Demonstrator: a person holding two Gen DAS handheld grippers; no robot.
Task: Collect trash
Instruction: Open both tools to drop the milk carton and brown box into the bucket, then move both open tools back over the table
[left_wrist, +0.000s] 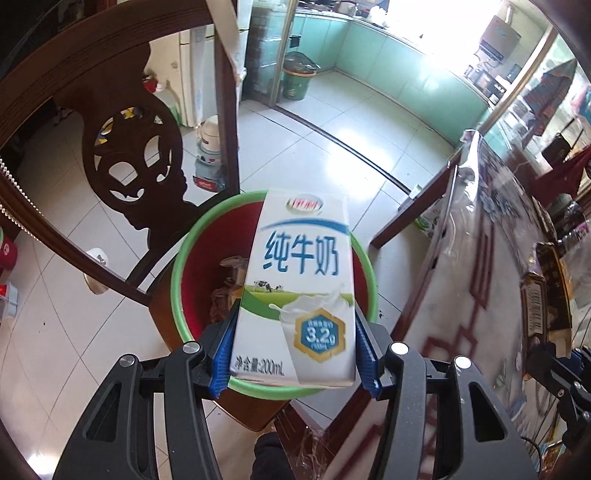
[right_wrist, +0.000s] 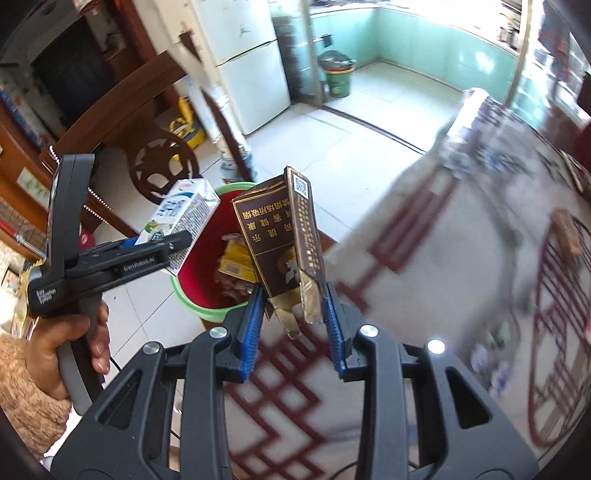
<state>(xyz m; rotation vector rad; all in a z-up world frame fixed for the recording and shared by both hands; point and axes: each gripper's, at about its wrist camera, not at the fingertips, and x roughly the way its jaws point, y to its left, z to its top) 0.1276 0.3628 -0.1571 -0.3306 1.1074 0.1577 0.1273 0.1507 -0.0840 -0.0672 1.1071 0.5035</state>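
Your left gripper (left_wrist: 293, 354) squeezes a white milk carton (left_wrist: 299, 291) between its blue pads, one on each side. Your right gripper (right_wrist: 293, 317) pinches a brown cigarette box (right_wrist: 280, 236) near its torn bottom end; the box sticks up and its flap hangs loose. Your left hand (right_wrist: 55, 354) wraps the grey handle. Just past both sits the red bin with a green rim (left_wrist: 181, 266) on the white tile floor, and the carton hangs over its mouth. Inside are yellow wrappers (right_wrist: 236, 258), a bit blurry. A dark wooden chair (left_wrist: 122, 155) stands behind the bin. The table with a red pattern cloth (right_wrist: 424, 258) is beside you. Far off stands a green bucket (left_wrist: 297, 79).
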